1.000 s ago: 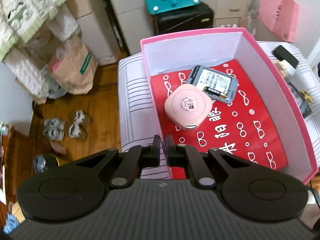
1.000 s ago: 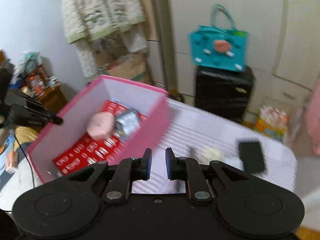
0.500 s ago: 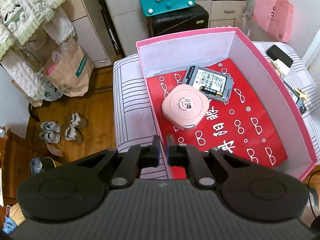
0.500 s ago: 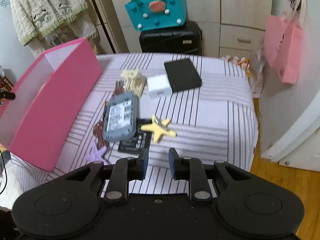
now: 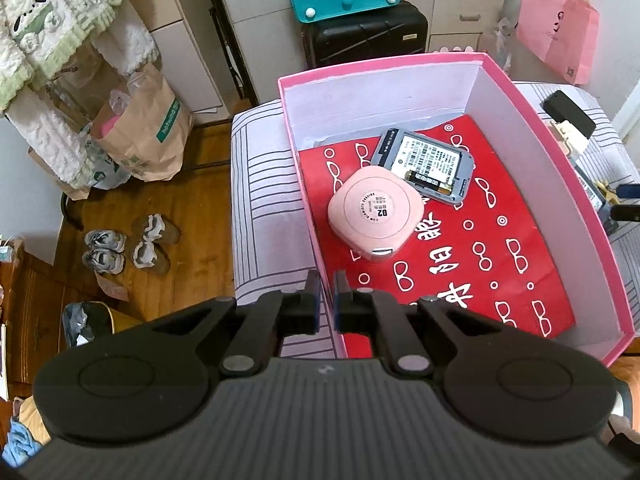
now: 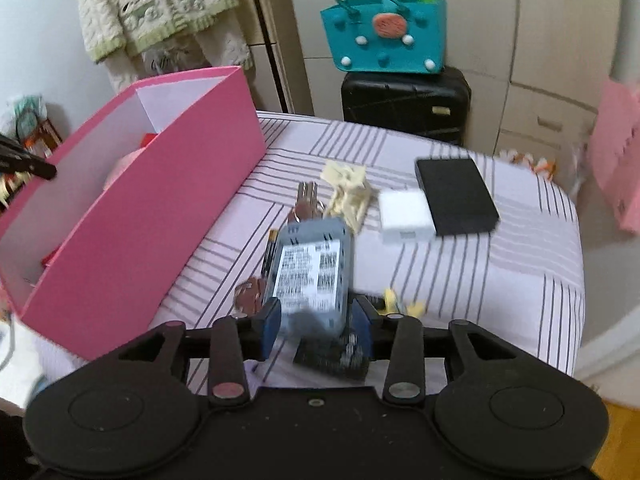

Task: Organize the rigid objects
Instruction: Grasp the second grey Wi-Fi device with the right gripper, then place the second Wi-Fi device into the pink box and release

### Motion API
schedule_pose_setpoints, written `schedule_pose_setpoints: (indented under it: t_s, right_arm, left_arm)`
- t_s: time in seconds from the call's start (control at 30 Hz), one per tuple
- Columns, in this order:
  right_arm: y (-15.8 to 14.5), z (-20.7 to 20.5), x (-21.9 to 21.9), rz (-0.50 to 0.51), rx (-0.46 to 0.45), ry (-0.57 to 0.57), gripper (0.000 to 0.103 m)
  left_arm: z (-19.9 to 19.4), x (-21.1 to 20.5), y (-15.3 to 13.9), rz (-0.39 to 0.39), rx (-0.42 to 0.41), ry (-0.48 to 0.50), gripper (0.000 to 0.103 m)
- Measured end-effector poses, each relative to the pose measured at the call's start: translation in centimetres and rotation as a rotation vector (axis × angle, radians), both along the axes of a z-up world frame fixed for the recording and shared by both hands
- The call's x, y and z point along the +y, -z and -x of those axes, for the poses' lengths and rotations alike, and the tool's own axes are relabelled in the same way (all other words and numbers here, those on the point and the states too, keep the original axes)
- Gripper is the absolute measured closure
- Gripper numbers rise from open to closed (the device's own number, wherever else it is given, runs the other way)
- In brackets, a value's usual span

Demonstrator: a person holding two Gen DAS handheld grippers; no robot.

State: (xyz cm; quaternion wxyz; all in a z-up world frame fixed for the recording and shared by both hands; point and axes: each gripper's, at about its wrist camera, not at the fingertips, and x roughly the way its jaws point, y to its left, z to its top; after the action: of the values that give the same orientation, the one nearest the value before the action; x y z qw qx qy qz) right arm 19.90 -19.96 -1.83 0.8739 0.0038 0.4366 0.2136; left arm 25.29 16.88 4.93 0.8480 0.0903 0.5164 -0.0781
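left gripper (image 5: 325, 294): fingers pinched closed | right gripper (image 6: 316, 318): fingers parted, just been widening, seemingly gripping nothing

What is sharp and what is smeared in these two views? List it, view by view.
Left wrist view: sharp; labels on the pink round case and grey device show crisply, and fisheye bends the pink box walls. Right wrist view: motion-blurred; the grey labelled device, white block and black box have smeared edges.

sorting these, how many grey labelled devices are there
2: one grey device inside the pink box, partly under the pink case; one on the bed between the right gripper's open fingers. Others may be hidden.
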Motion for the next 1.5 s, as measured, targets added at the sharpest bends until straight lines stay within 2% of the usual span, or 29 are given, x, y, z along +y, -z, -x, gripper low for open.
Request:
schedule_pose_setpoints:
  t_s: [0.13, 0.33, 0.53, 0.63, 0.7, 0.9, 1.1, 1.2, 1.33, 1.43, 1.5]
  right_arm:
    - [0.4, -1.4, 2.1, 0.032, -0.015, -0.043, 0.043]
    - [1.3, -3.0, 4.2, 0.132, -0.018, -0.059, 0.04]
    - [1.8, -4.0, 4.8, 0.169, 0.047, -0.054, 0.033]
    - [1.8, -4.1, 5.3, 0.193, 0.045, -0.049, 0.034]
    - [1.9, -4.6, 5.4, 0.188, 0.072, -0.006, 0.039]
    - [1.3, -4.7, 5.7, 0.201, 0.081, 0.096, 0.039]
    - [-0.6, -3.2, 5.7, 0.182, 0.079, 0.158, 0.039]
    - [-2.8, -2.3, 6.2, 0.157, 0.054, 0.16, 0.039]
    - [-7.0, -0.7, 8.2, 0.107, -0.002, 0.085, 0.039]
    - [-10.2, 0.1, 11.0, 0.104, -0.047, -0.018, 0.039]
    - [-11.8, 0.0, 13.0, 0.082, -0.045, -0.1, 0.039]
  left_arm:
    - [-0.3, -0.2, 0.0, -0.009, 0.011, -0.013, 0.098]
    - [-0.4, -0.4, 0.0, -0.02, 0.024, -0.01, 0.098]
    - [-0.8, -0.2, 0.0, -0.007, 0.039, 0.042, 0.097]
    - [-0.7, 0.1, 0.0, 0.003, 0.042, 0.083, 0.097]
    - [-0.8, 0.3, 0.0, 0.009, 0.048, 0.115, 0.096]
    - [-1.3, 0.7, -0.2, 0.023, 0.075, 0.195, 0.094]
    - [-1.3, 1.1, -0.1, 0.046, 0.073, 0.235, 0.093]
    - [-1.2, 1.4, -0.1, 0.058, 0.07, 0.246, 0.093]
    - [-1.1, 1.4, -0.3, 0.055, 0.068, 0.275, 0.093]
    - [-0.9, 1.0, -0.4, 0.04, 0.068, 0.296, 0.092]
    - [-0.9, 1.0, -0.4, 0.04, 0.072, 0.302, 0.092]
